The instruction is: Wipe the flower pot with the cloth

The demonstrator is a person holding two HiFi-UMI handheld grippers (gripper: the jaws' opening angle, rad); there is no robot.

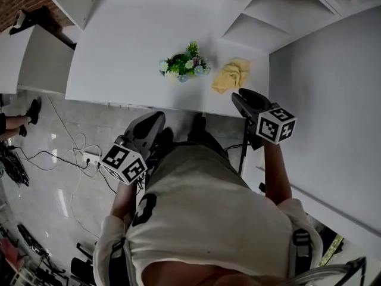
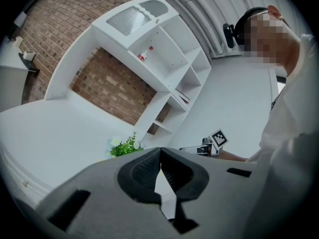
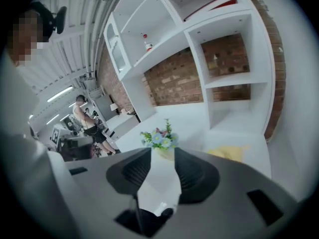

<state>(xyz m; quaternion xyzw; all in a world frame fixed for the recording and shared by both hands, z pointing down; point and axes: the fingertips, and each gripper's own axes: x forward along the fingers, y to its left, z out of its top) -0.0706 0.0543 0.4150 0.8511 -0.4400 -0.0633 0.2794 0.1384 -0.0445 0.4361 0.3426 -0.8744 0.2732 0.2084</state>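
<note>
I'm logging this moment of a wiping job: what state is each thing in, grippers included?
Flower pot: upright on the white table, untouched.
Yellow cloth: crumpled on the table beside the pot, not held.
Left gripper: shut, empty.
Right gripper: open, nothing between its jaws.

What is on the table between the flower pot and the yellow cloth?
Nothing. In the head view, only a short strip of bare white table separates the flower pot from the yellow cloth; the two lie apart, not touching.
</note>
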